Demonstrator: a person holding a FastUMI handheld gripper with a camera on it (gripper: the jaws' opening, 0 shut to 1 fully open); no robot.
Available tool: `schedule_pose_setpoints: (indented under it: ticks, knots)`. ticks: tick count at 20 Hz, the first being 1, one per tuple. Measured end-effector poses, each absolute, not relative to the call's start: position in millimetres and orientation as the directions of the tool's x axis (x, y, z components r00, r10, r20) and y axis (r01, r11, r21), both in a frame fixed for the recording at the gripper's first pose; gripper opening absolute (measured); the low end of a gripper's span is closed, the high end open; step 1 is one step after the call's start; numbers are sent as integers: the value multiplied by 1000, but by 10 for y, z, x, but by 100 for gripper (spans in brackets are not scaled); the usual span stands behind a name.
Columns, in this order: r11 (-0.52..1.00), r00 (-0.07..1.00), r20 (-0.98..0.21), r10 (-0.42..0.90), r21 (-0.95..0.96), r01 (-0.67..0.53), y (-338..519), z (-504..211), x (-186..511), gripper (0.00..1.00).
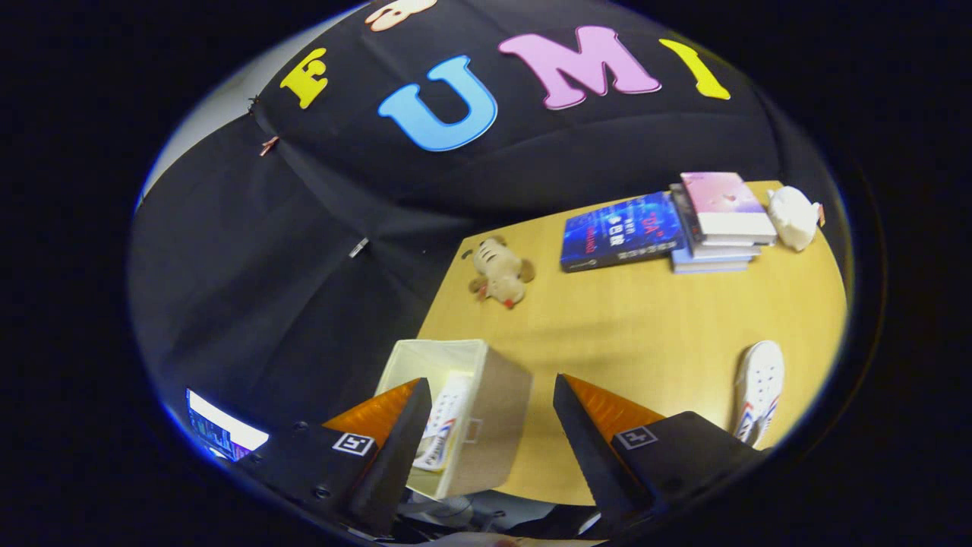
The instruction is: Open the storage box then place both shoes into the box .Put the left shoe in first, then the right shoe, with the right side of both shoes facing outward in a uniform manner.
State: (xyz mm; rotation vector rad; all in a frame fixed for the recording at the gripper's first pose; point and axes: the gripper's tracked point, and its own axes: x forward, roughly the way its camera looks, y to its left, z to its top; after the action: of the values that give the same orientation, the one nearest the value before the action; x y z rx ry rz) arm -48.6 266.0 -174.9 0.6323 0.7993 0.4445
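Here the gripper [492,425] hangs with its fingers spread wide and empty above the near edge of the wooden table [645,319]. The open storage box [463,410] lies just ahead of the left finger, one white shoe [444,425] already inside. The second white sneaker [758,389] lies well off beyond the right finger, its long axis running roughly away from the gripper, so the coming move likely turns rightward.

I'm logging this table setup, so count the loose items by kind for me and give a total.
Shoes: 2, one in the storage box at, one on the table at
Books: 4, blue book plus a stack of 3
Plush toys: 2
Storage box: 1
Total: 9
The claw is open and empty.
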Motion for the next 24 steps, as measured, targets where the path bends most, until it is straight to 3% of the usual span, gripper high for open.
schedule_pose_setpoints:
  ticks: [5, 11, 19, 24]
  knots:
    - [834, 663, -612, 431, 550, -34, 1549, -2325, -484, 98]
    - [886, 609, -724, 324, 457, 72, 533, -2931, -754, 99]
    - [896, 502, -804, 318, 427, 117, 127, -3515, -879, 99]
    - [877, 393, -834, 388, 465, 120, 174, -3878, -985, 99]
